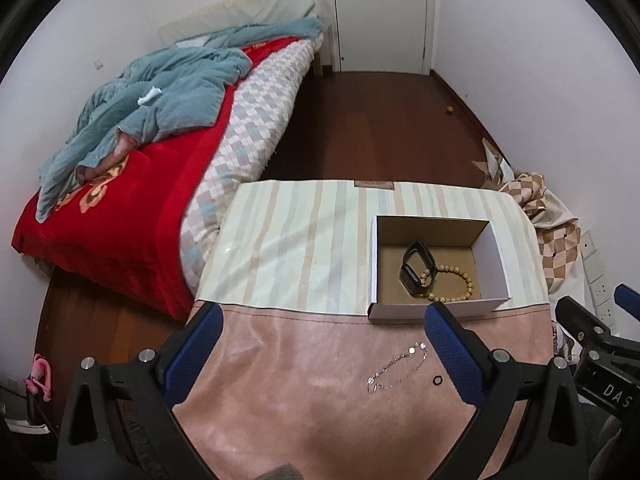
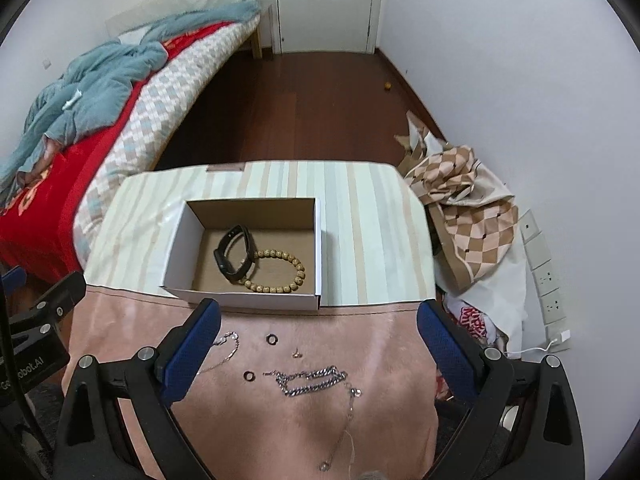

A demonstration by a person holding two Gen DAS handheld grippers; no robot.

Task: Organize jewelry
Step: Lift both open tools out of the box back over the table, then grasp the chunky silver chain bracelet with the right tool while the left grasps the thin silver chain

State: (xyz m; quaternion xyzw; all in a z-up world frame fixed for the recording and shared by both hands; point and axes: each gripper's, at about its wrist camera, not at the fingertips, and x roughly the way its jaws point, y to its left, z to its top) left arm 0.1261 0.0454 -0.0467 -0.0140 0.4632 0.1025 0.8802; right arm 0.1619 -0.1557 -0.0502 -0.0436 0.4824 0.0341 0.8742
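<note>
nearest the right gripper, whose blue-padded jaws stand wide apart and hold nothing, loose jewelry lies on the pink cloth: a long thin necklace trailing toward the camera, and beyond it a heavy silver chain bracelet whose long axis runs left to right, crosswise to the fingers and roughly centred between them. past that sit two small dark rings and a tiny earring, with a fine chain bracelet partly hidden by the left-side finger. the left gripper, also spread and empty, has only that fine chain and one ring in its view, off toward its right finger, so the right hand looks the better placed for the heavy chain, which lies straight ahead and below it. farther on, at the seam with the striped cloth, the open cardboard box already holds a black fitness band and a wooden bead bracelet, touching each other. beyond is floor, a bed and a door.
</note>
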